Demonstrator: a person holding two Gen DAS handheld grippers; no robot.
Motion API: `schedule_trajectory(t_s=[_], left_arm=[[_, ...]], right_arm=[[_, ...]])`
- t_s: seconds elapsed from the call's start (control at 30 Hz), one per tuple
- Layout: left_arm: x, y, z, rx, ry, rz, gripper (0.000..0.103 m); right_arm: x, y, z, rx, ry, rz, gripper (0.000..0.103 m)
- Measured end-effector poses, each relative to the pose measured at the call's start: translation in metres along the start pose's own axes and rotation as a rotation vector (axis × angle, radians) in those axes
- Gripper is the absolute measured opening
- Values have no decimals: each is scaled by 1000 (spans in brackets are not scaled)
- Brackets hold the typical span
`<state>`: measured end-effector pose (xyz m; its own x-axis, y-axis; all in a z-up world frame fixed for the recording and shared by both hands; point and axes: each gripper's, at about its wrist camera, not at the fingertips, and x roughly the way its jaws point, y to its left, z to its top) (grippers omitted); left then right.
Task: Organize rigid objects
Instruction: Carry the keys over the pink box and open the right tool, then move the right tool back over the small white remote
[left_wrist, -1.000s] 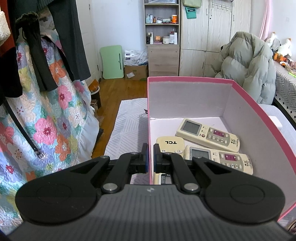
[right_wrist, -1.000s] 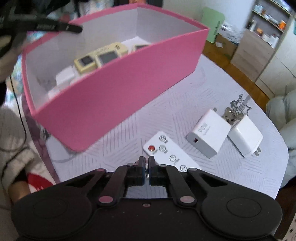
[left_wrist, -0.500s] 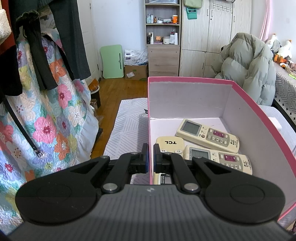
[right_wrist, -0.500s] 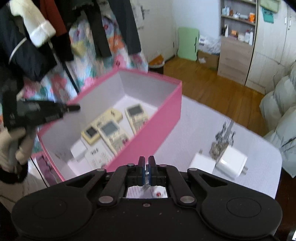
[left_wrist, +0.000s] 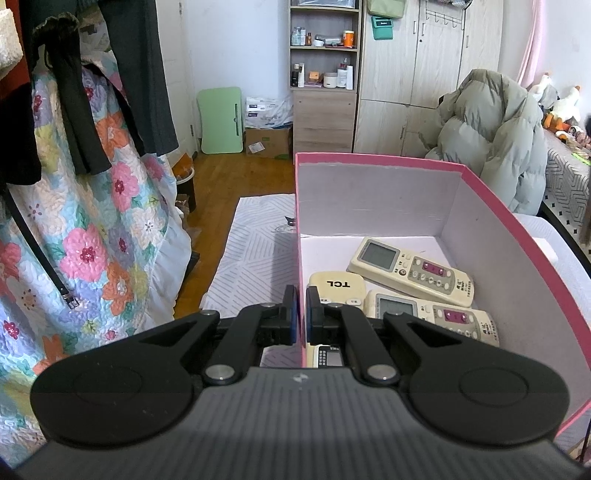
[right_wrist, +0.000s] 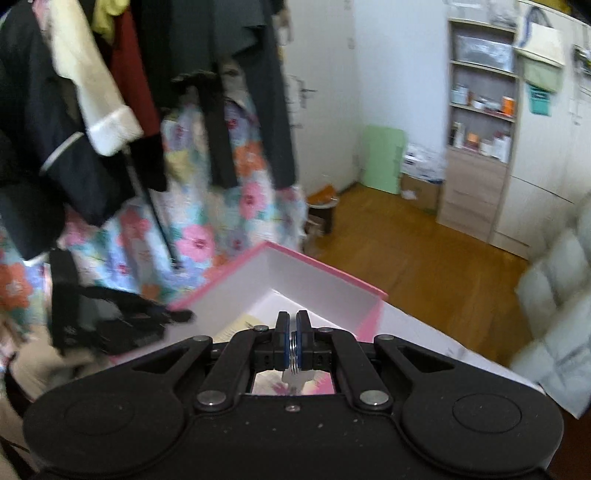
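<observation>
Remotes show clearly only from the left wrist: four (left_wrist: 410, 273) in the pink box (left_wrist: 376, 195), whose wall the left gripper (left_wrist: 300, 308) is clamped on. From the right wrist, the right gripper (right_wrist: 293, 345) pinches a thin metal ring, one, above the box (right_wrist: 325, 280), its contents mostly hidden.

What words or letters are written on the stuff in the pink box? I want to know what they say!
"TCL": black letters on the cream remote control beside the pink cardboard box's left wall.
Small marks at the ends of the two cream remote controls with grey screens: too small to read.
Button labels on the small remote by the jaws: too small to read.
Right wrist view: blurred, nothing readable.
</observation>
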<state>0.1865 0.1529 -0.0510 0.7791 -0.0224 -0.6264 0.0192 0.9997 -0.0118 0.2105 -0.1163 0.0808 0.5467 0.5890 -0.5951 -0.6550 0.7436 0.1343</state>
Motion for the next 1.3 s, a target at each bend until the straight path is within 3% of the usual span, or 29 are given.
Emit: schedule_trajectory(t_s=[0.17, 0.3, 0.63, 0.67, 0.83, 1.0, 1.13, 1.3], left_arm=[[-1, 1, 1, -1, 1, -5, 4], [-1, 4, 1, -3, 1, -13, 4], [-1, 5, 1, -7, 1, -20, 4], [-1, 6, 2, -11, 3, -24, 4], [-1, 7, 2, -12, 6, -29, 4], [-2, 5, 2, -8, 4, -24, 4], [-1, 6, 2, -2, 6, -25, 4], [-1, 8, 2, -9, 7, -29, 4]], right_arm=[[29, 15, 4, -9, 56, 81, 4], [65, 20, -10, -8, 160, 115, 4], [136, 14, -27, -91, 329, 47, 6], [138, 11, -26, -79, 323, 30, 11], [112, -6, -9, 11, 275, 66, 13], [67, -21, -8, 64, 224, 24, 18], [40, -36, -21, 100, 225, -2, 28], [31, -52, -51, 148, 274, 11, 31]])
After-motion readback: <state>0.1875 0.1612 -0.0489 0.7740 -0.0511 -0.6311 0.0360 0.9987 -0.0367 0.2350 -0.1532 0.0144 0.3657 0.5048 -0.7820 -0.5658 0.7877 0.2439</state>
